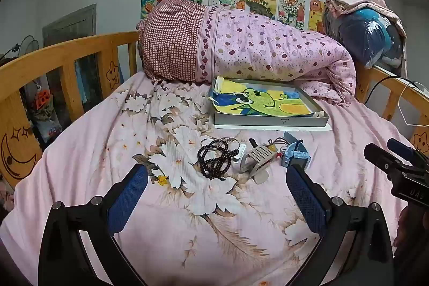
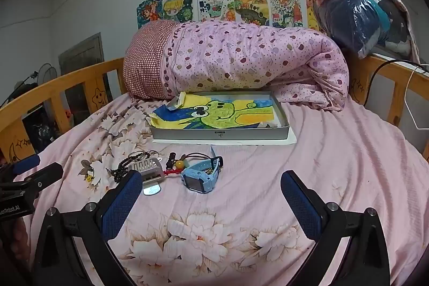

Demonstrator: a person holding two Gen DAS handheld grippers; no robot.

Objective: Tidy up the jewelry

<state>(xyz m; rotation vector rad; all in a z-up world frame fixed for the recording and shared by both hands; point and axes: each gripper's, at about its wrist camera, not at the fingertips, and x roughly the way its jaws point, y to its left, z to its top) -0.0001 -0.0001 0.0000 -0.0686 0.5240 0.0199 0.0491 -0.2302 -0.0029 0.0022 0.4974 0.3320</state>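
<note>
Nearest you, your left gripper (image 1: 216, 195) has its blue-padded jaws spread wide with nothing between them, hanging above the pink floral bedsheet (image 1: 112, 152). Your right gripper (image 2: 211, 201) is likewise gaping and empty; its bases are cut off by the lower edge of the right wrist view.

Just beyond the fingertips lies the small heap of jewelry on the sheet. The string of dark round beads (image 1: 215, 161) is coiled at the left, touching thin metal bangles (image 1: 228, 142) that are hard to separate from one another. Beside them sits a grey slatted hair clip (image 1: 258, 158), its lower end partly behind your right gripper's left finger in the right wrist view. A red cord with yellow and green beads (image 2: 180, 165) runs between the clip and the light blue child's smartwatch (image 2: 197, 178); small gold bits inside the watch strap are too tiny to identify.

Further back rests a shallow grey cardboard box lid (image 1: 270, 121) holding a crayon drawing of a green frog (image 1: 262, 101), the paper's left corner spilling over the rim. Behind it lies the rolled pink dotted quilt (image 1: 268, 52), then the wooden bed rail (image 1: 67, 50).
</note>
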